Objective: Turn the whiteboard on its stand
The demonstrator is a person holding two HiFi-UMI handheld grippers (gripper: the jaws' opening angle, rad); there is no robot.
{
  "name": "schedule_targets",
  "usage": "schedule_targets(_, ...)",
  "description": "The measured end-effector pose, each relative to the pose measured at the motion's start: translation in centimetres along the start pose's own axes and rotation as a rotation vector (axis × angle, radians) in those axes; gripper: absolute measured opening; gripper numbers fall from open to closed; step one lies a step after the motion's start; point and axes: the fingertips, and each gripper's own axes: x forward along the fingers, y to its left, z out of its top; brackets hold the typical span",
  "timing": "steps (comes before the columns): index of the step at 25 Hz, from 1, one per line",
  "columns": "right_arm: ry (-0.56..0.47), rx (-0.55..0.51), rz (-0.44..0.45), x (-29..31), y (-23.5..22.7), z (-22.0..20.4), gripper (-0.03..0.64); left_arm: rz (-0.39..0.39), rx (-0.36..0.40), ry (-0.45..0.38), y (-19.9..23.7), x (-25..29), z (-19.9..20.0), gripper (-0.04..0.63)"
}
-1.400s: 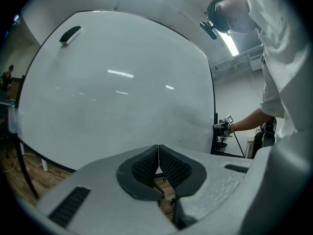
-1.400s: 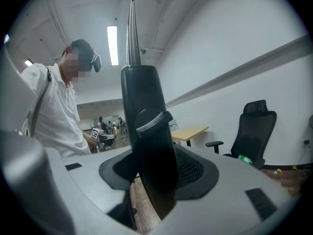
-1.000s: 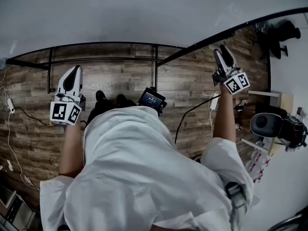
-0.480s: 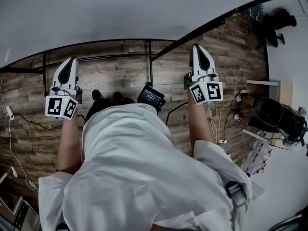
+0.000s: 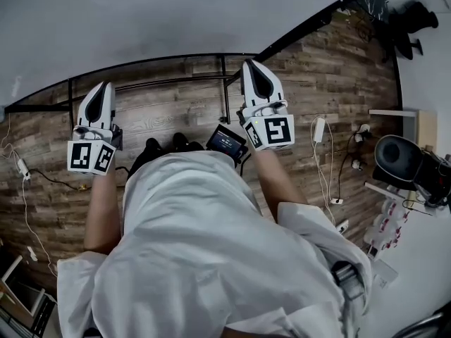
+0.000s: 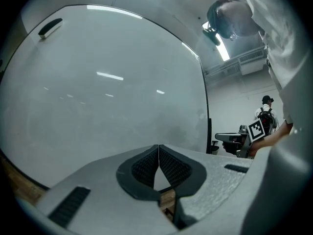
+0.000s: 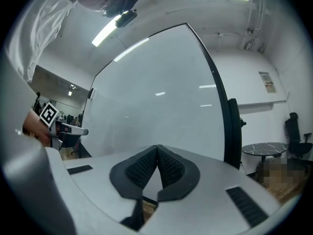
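Both claws shut and empty, facing the whiteboard

Left claw [image 5: 104, 88] and right claw [image 5: 254, 65] each have their jaws pressed together with nothing in them. Both point level at the whiteboard [image 5: 176, 13], which stands upright right in front of the person on its black stand [image 5: 225, 90], over the wood floor [image 5: 338, 83].

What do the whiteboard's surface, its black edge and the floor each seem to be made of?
The whiteboard: smooth glossy white panel, likely coated, since ceiling lights reflect in it. Its edge: thin black strip, perhaps painted metal or plastic; unclear which. The floor: matte wood-look planks with grain and seams; real wood or laminate, cannot tell.
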Motion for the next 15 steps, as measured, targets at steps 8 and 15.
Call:
schedule_targets(8, 0.034, 0.028, -0.024, -1.0, 1.5, -1.5, -0.003, -0.049, 0.032, 0.026, 0.0, 0.7, 0.0, 0.008)
schedule_targets(15, 0.044, 0.002, -0.086, -1.3, 4.8, -0.7, -0.003, -0.019, 0.021, 0.016, 3.1, -1.8, -0.4, 0.008)
